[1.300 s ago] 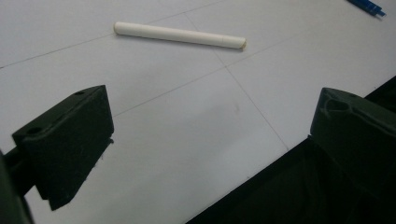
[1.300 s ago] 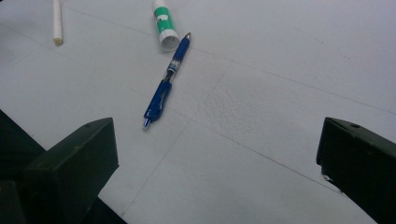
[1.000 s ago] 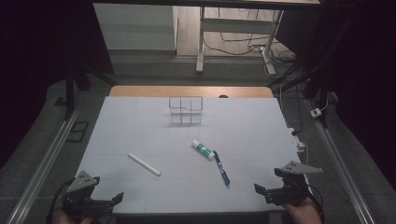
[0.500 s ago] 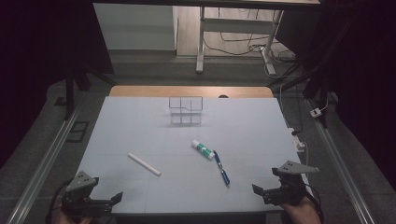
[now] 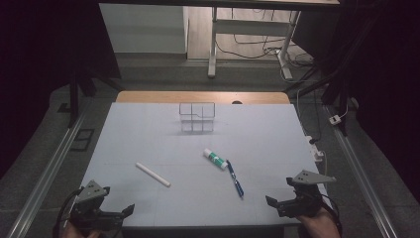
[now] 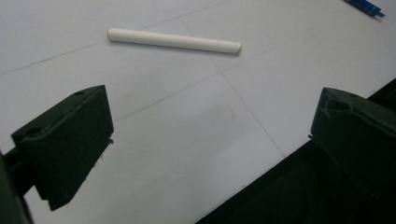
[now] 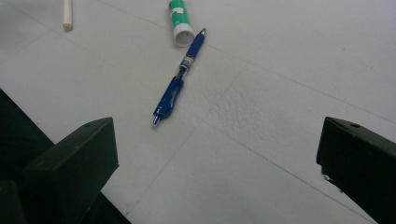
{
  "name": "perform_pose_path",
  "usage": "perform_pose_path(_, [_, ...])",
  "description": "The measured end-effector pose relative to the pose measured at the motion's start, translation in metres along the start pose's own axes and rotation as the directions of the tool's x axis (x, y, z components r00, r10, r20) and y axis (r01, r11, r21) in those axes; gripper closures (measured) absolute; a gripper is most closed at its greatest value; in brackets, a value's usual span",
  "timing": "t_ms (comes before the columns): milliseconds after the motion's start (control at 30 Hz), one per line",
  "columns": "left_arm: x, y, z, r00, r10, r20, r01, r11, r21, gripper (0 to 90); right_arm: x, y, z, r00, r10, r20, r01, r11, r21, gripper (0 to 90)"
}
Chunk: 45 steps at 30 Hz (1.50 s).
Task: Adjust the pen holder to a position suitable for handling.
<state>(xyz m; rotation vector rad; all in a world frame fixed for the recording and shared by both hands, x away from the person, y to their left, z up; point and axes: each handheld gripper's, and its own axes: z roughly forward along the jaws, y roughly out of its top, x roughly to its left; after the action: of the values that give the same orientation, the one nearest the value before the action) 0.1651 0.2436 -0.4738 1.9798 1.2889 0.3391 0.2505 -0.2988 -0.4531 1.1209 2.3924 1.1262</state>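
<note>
A white stick [image 5: 153,174] [image 6: 173,40] lies left of centre on the white table [image 5: 148,129]. A green-and-white glue stick [image 5: 215,159] [image 7: 179,17] rests near the middle, and a blue pen [image 5: 235,178] [image 7: 179,79] lies touching its near end. At the back stands a clear compartment holder [image 5: 196,117]. My left gripper [image 5: 110,216] [image 6: 210,140] hovers open at the table's front left corner, short of the white stick. My right gripper [image 5: 280,203] [image 7: 215,163] is open at the front right, with the pen ahead of its jaws. Neither holds anything.
A power strip with cables [image 5: 316,148] hangs off the table's right edge. Metal rails [image 5: 49,168] run along both sides on the floor. A desk frame [image 5: 247,34] stands beyond the far edge.
Both grippers have stayed near the front corners with only a slight shift. Nothing on the table has moved.
</note>
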Motion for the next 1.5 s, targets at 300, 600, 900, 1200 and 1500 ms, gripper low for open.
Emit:
perform_pose_path(300, [0.001, 0.006, 0.004, 0.9997, -0.011, 0.022, 0.012, 0.9999, -0.012, 0.0, 0.005, 0.006, 0.005, 0.999, -0.045, -0.007, 0.044, 0.999, -0.012, 0.0])
perform_pose_path(600, [0.002, 0.015, 0.014, 0.9983, 0.013, 0.057, -0.011, 0.9996, -0.025, 0.0, 0.011, 0.013, 0.012, 0.9966, -0.076, -0.031, 0.075, 0.997, -0.026, 0.0])
perform_pose_path(900, [0.003, 0.024, 0.026, 0.9931, 0.041, 0.11, -0.038, 0.9987, -0.035, 0.0, 0.011, 0.023, 0.022, 0.9915, -0.095, -0.089, 0.093, 0.995, -0.029, 0.0])
perform_pose_path(1200, [0.006, 0.038, 0.042, 0.9833, 0.08, 0.163, -0.072, 0.9959, -0.056, 0.0, 0.014, 0.034, 0.034, 0.9855, -0.12, -0.12, 0.115, 0.992, -0.045, 0.0])
perform_pose_path(1500, [0.008, 0.056, 0.058, 0.9787, 0.116, 0.17, -0.104, 0.9916, -0.078, 0.0, 0.013, 0.048, 0.051, 0.983, -0.145, -0.112, 0.141, 0.989, -0.041, 0.0])
